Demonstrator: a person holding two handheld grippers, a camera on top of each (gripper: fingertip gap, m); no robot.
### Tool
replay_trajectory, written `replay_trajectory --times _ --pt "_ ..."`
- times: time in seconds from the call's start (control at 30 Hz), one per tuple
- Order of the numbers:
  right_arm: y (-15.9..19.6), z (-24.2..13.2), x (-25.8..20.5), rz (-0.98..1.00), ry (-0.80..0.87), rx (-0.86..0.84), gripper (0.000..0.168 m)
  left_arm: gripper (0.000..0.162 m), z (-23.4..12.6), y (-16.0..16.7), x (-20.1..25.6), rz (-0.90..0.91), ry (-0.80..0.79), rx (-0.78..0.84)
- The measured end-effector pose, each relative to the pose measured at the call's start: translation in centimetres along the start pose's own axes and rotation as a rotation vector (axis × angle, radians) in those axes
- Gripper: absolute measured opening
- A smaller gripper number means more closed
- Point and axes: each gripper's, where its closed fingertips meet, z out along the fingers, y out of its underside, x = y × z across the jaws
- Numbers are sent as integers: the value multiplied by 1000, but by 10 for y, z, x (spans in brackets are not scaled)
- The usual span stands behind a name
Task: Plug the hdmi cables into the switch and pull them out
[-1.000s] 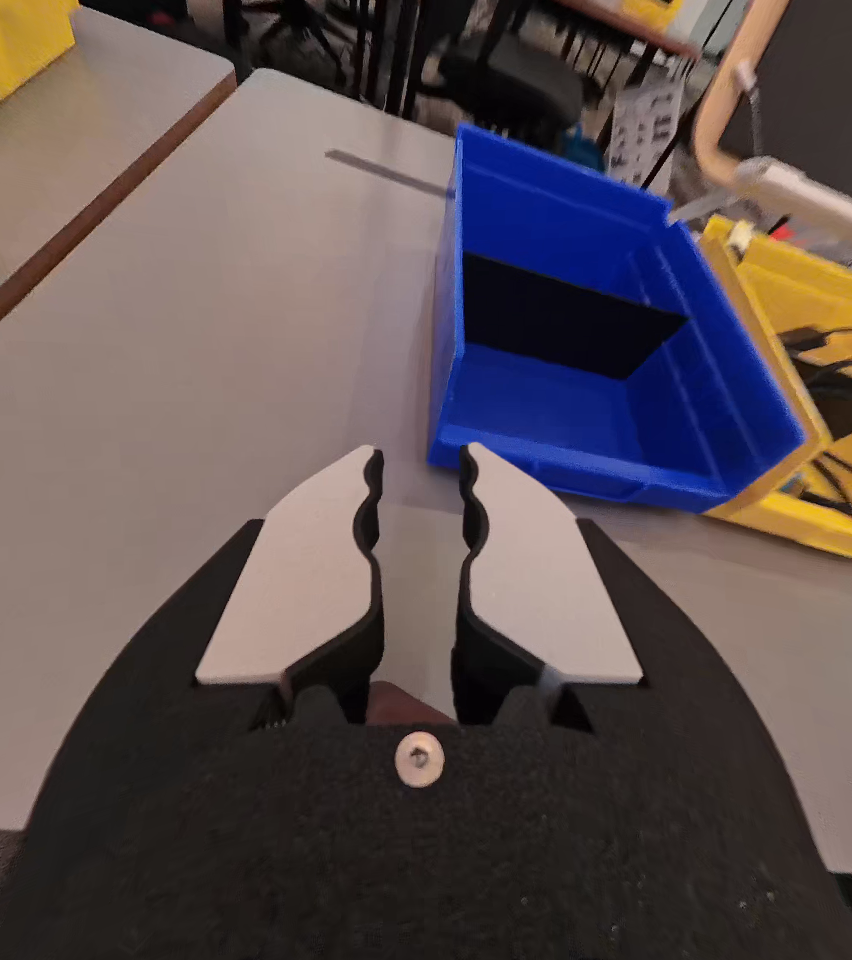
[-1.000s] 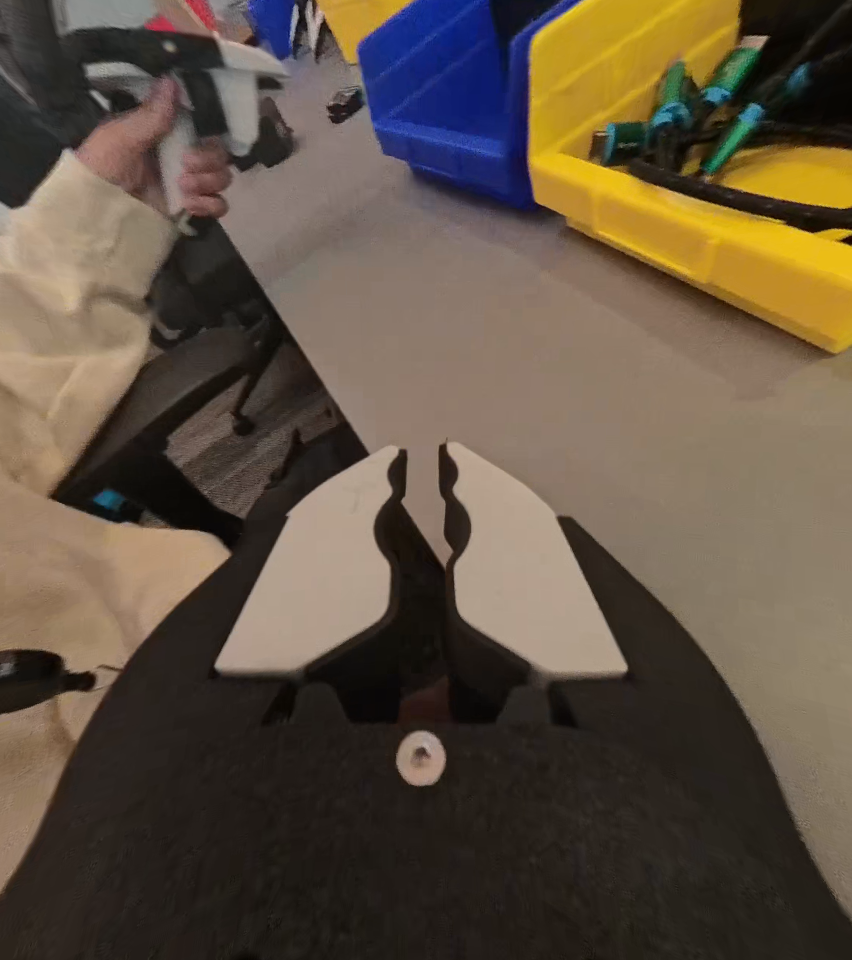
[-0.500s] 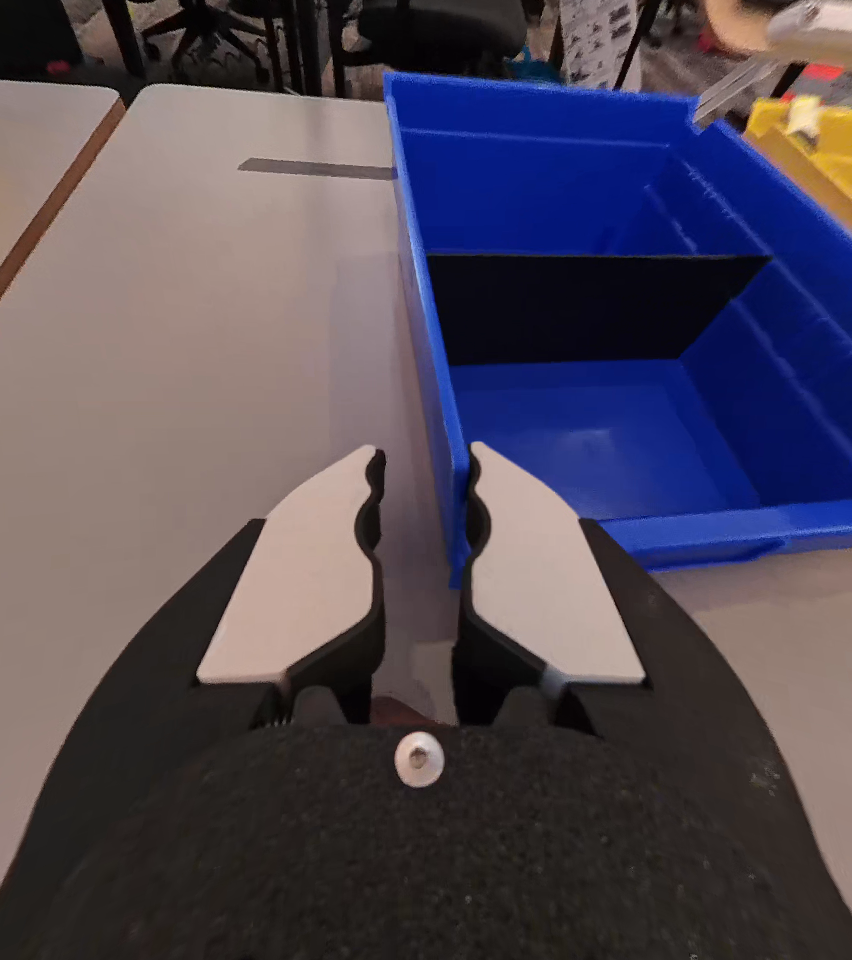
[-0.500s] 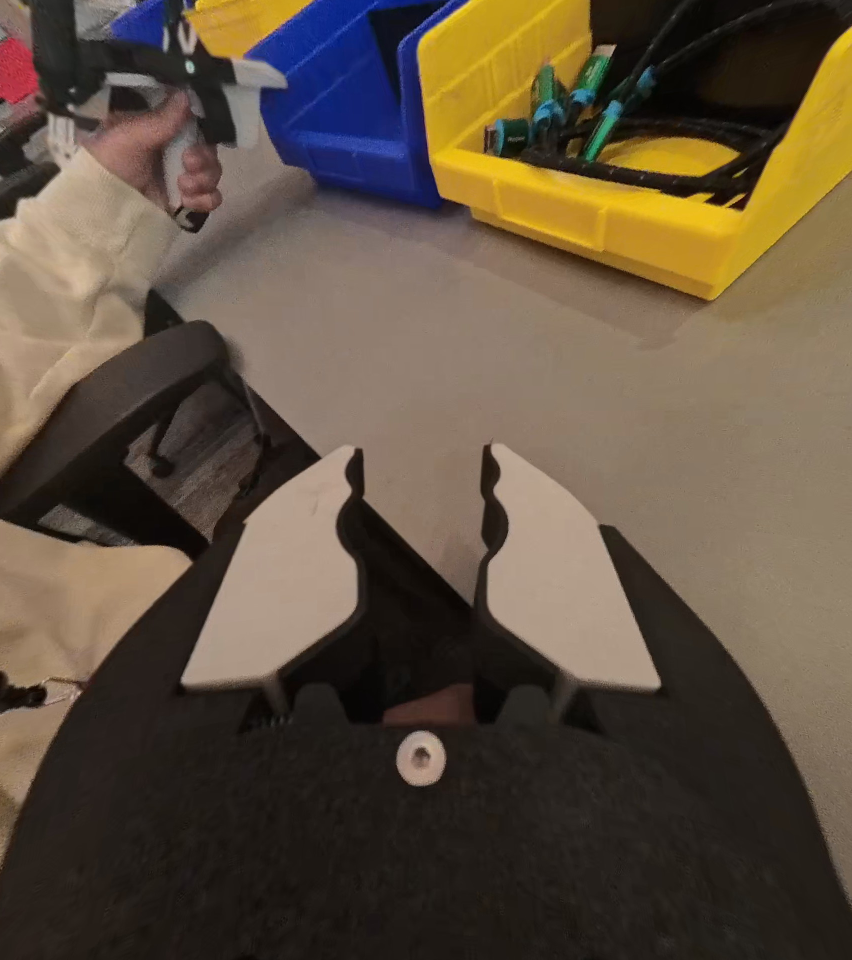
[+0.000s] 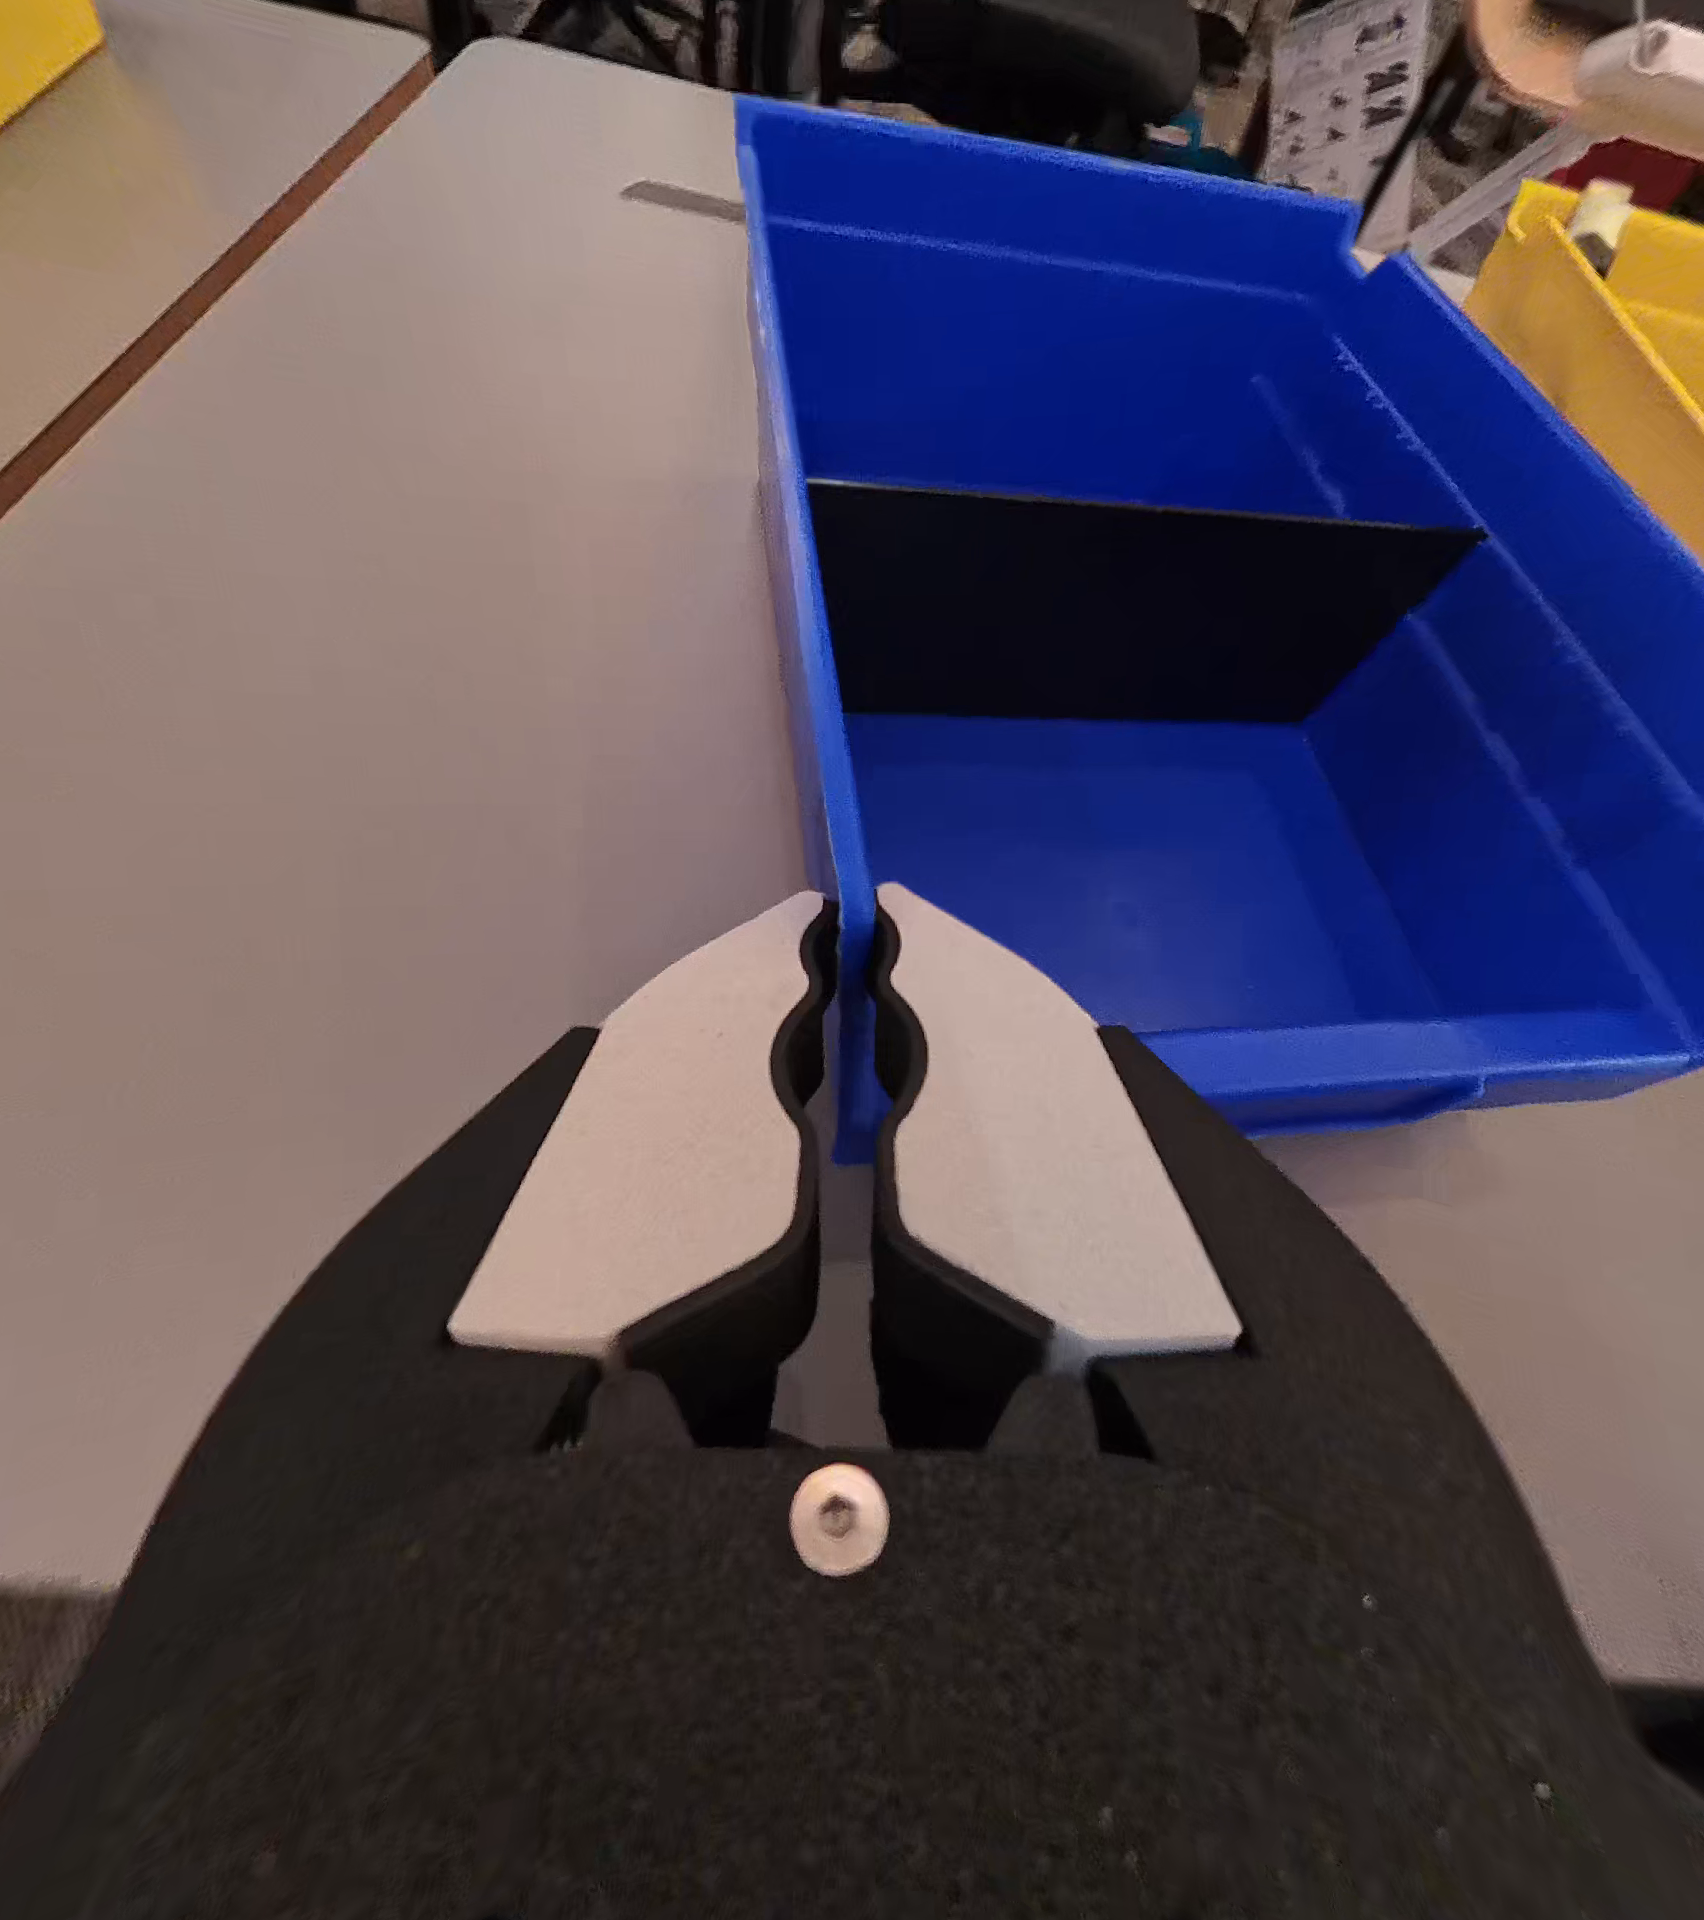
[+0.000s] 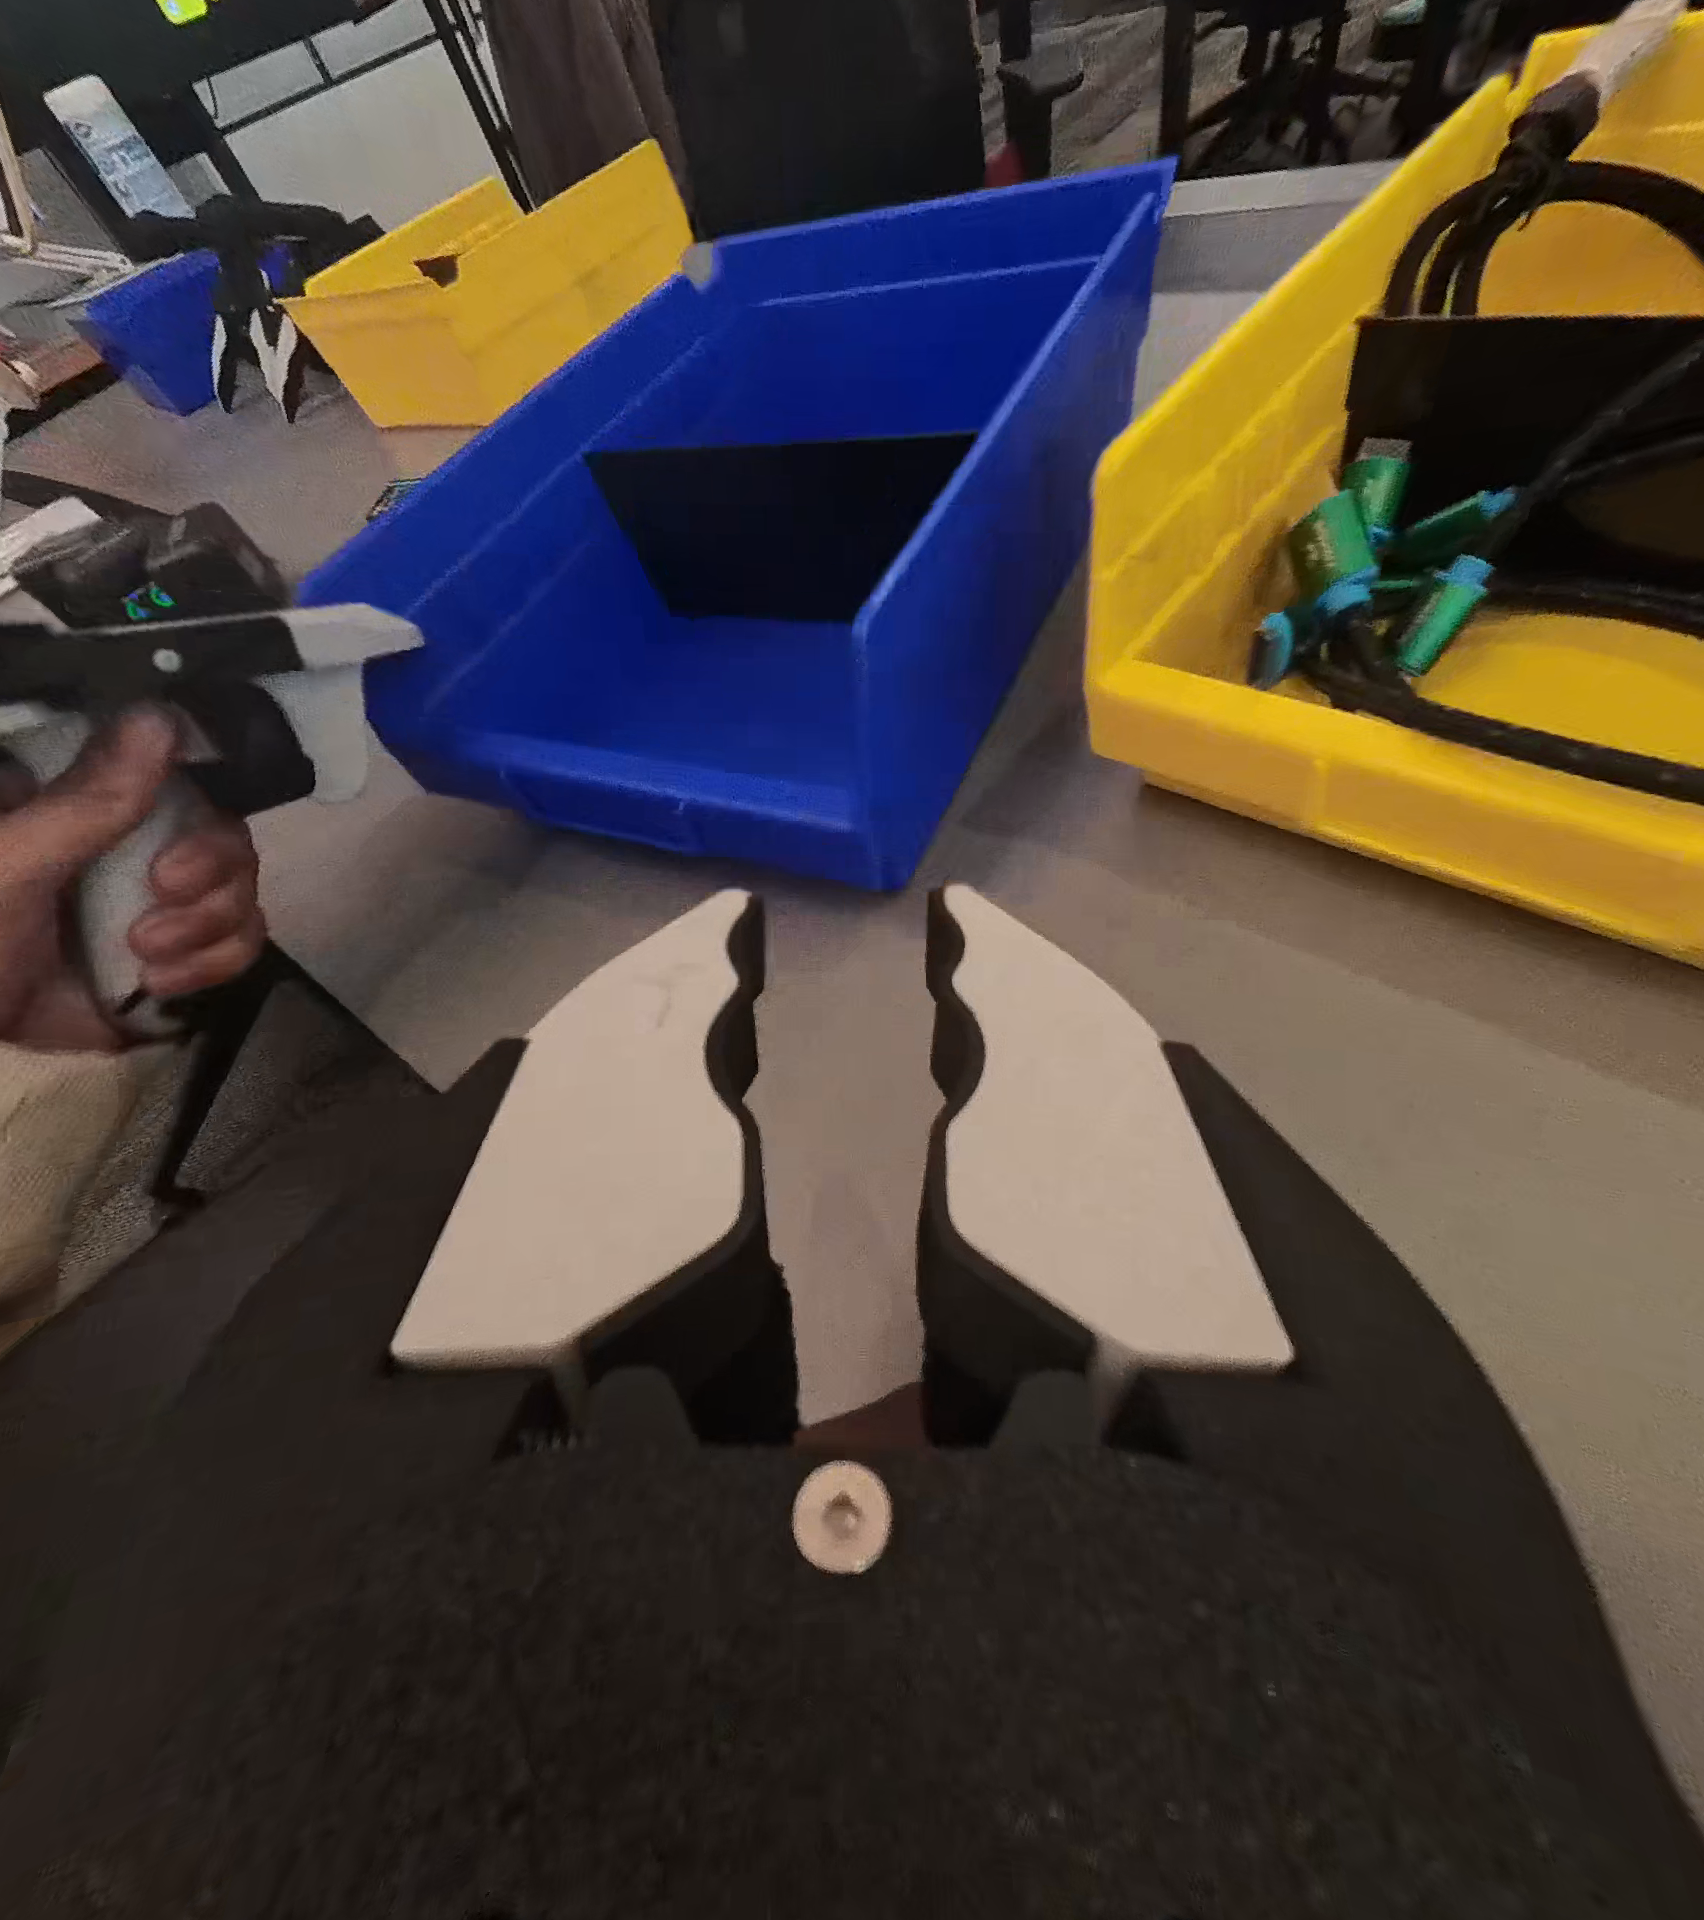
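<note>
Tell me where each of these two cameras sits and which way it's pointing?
Left wrist view: sits on the left gripper, looking along its fingers, closed on the blue bin wall's near corner.
Right wrist view: sits on the right gripper, fingers apart above the grey table, facing the blue bin and a yellow bin of cables; a hand holding the left gripper shows at left.
Shared: the blue bin, yellow bin and table.
</note>
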Motion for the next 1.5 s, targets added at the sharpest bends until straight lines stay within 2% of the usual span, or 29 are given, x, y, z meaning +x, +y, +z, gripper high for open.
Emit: replay_trajectory --times 0.2,0.27,0.33,0.5,0.63,0.73,0.83,0.93,1.0,1.07,1.2,1.37,1.5 --pt "1 42 -5 -50 145 22 29 4 -44 24 7 -4 -40 15" --pt "15 59 5 -73 214 -66 23 4 -51 29 11 -16 -23 7" --pt "17 71 0 -18 161 -77 13 5 -57 32 13 -5 -29 -2" --pt "5 69 4 -121 205 -80 2 6 -72 29 22 102 -98 8" --pt "-24 45 8 -129 206 11 2 6 -88 4 46 155 -87 79" --pt "-62 13 23 -136 235 119 2 7 -105 -28 83 283 -56 133" --pt "-113 -35 46 -132 262 256 2 8 -125 -73 138 356 5 235" --pt "-159 -97 85 -155 348 396 2 8 -130 -110 208 401 90 305" --pt "-177 -140 125 -158 430 449 2 8 -121 -125 264 439 178 337" --pt "-183 -178 173 -151 519 461 2 8 -104 -125 324 492 258 333" --pt "-155 -236 287 -108 679 387 2 8 -48 -90 442 554 346 283" --pt "-82 -245 419 18 694 211 2 8 39 -30 539 579 381 207" --pt "-28 -227 481 48 686 92 2 7 97 26 564 548 377 44"
